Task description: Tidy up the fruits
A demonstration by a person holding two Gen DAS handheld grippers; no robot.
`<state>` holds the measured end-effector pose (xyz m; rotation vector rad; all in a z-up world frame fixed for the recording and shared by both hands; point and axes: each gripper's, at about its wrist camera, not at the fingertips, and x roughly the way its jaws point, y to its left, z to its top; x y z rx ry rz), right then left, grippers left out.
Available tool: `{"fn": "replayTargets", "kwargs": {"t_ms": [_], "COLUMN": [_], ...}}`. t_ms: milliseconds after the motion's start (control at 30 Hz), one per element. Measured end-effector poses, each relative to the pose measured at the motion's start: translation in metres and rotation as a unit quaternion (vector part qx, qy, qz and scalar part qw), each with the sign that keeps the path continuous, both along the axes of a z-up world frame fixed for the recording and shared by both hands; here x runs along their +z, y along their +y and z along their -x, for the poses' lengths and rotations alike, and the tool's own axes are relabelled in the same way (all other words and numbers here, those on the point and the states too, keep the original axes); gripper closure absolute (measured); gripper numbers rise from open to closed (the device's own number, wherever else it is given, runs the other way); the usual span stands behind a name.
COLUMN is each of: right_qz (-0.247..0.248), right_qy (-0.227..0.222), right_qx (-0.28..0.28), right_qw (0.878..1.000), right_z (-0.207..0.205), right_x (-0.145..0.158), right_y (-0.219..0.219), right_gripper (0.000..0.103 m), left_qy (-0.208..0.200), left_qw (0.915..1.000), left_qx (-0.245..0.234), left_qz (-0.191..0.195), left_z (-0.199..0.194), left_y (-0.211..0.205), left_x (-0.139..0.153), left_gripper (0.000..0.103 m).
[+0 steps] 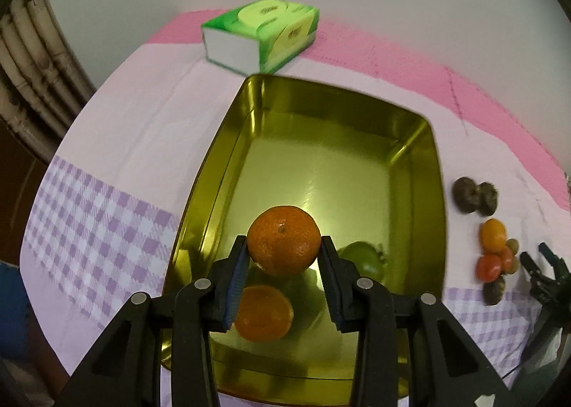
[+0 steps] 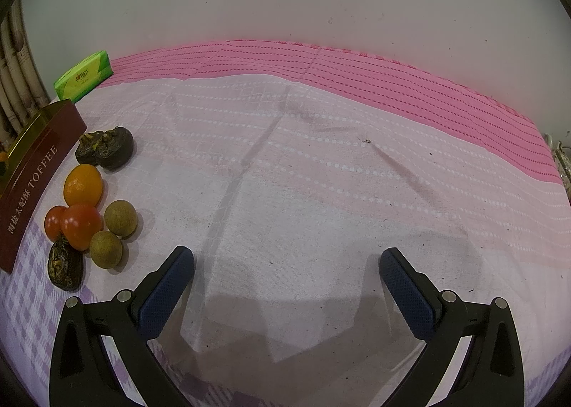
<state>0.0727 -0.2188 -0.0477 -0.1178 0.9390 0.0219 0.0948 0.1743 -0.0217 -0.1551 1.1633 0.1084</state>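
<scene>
An orange is held clamped in the left gripper above the gold tin, where a green fruit already lies, while a cluster of small fruits is left on the tablecloth beside the right gripper, whose jaws are spread apart and empty.

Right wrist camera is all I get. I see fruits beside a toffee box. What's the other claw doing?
Observer: The left claw is shut on a mandarin orange.
Operator: Where's it holding that?
Observer: Over the open toffee tin, which is shiny gold inside.
Operator: Anything in there yet?
Observer: One green fruit, I think, near the tin's right wall.
</scene>
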Motion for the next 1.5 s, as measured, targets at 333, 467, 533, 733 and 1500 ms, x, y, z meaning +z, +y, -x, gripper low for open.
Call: {"fn": "replayTargets", "kwargs": {"t_ms": [333,467,533,733,1500], "right_qz": [0.000,0.000,0.000,0.000,0.000], "right_qy": [0.000,0.000,0.000,0.000,-0.001], "right_qx": [0.000,0.000,0.000,0.000,0.000], "right_qw": [1.000,1.000,1.000,1.000,1.000], "right_z": [0.000,0.000,0.000,0.000,-0.001], "right_x": [0.000,0.000,0.000,0.000,0.000], "right_y": [0.000,0.000,0.000,0.000,0.000], "right_gripper": [0.000,0.000,0.000,0.000,0.000], "left_qy": [0.023,0.031,0.033,0.035,0.034], "left_qw": [0.9997,0.9995,0.9994,0.9993,0.9989], "left_qx": [0.006,0.006,0.007,0.005,0.001], "left_qz": [-0.001,-0.005,-0.006,-0.013,-0.033], "left_z": [-0.004,-0.006,-0.006,-0.006,-0.006], "left_y": [0.009,0.007,0.006,-0.001,-0.004], "left_x": [-0.021,-0.028,-0.033,-0.040,-0.039], "left_gripper": [0.068,0.068,0.068,0.067,0.062]}}
